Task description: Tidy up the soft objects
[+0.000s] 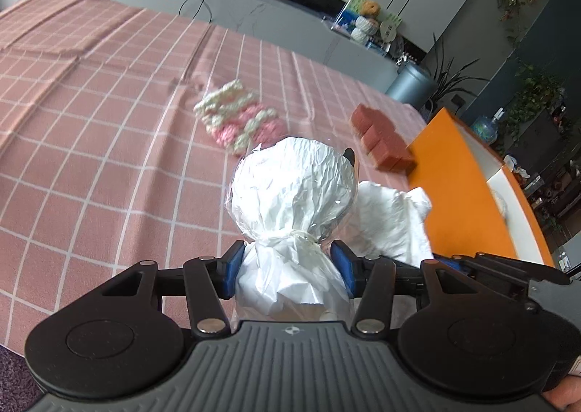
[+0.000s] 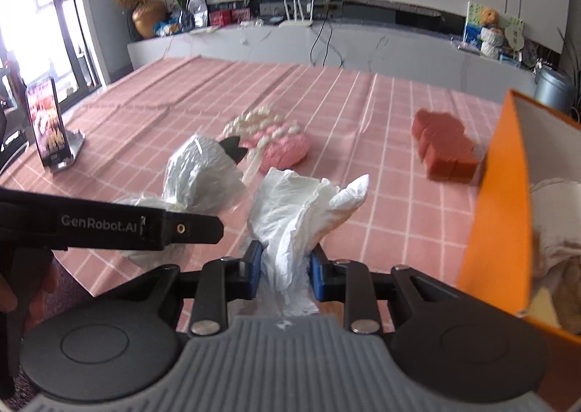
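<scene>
left gripper (image 1: pixel 287 266) pinches wrapped bundle (image 1: pixel 290 190) at its tied neck; right gripper (image 2: pixel 285 266) clamps white tissue (image 2: pixel 301 201), both above tablecloth (image 2: pixel 363 194). judgement: keep grips firm, lift clear of orange box (image 2: pixel 497 194) wall before dropping inside.

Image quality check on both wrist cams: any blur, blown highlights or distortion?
Left wrist view: knitted piece and red blocks are motion-smeared; the wrapped bundle in the left gripper stays sharp; fisheye bends the tablecloth grid. Right wrist view: window blown out at left; blocks and knit soft; tissue in the right gripper fairly crisp.
</scene>
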`<control>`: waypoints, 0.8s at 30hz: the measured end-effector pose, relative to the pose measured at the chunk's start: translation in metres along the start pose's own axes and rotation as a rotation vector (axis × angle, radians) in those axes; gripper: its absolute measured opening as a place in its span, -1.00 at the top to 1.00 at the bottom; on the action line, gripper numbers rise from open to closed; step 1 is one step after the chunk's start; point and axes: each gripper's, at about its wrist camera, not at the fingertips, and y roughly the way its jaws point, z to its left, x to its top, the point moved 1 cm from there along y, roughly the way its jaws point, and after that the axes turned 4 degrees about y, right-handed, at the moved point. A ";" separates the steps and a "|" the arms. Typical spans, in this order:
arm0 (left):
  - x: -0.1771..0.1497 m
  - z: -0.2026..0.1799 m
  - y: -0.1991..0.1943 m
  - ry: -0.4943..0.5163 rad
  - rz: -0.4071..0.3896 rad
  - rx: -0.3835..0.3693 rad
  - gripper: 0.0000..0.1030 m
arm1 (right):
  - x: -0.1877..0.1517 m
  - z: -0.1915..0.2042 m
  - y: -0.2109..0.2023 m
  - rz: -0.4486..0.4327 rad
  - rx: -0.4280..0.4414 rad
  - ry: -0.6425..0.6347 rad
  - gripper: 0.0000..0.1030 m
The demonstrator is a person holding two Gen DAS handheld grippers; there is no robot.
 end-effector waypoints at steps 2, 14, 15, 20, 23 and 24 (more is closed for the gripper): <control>0.003 -0.007 -0.007 0.011 -0.025 -0.005 -0.12 | 0.006 -0.004 -0.015 -0.042 -0.005 0.005 0.49; 0.030 -0.073 -0.032 0.140 -0.127 -0.106 -0.12 | 0.030 -0.048 -0.091 -0.205 -0.095 0.041 0.49; 0.033 -0.081 -0.032 0.159 -0.133 -0.117 -0.12 | 0.031 -0.052 -0.096 -0.212 -0.109 0.040 0.49; 0.042 -0.121 -0.024 0.253 -0.138 -0.182 -0.12 | 0.030 -0.078 -0.115 -0.221 -0.176 0.050 0.49; 0.046 -0.145 -0.015 0.309 -0.130 -0.220 -0.12 | 0.030 -0.097 -0.123 -0.216 -0.213 0.067 0.49; 0.047 -0.153 -0.011 0.329 -0.129 -0.231 -0.12 | 0.030 -0.103 -0.125 -0.214 -0.229 0.069 0.49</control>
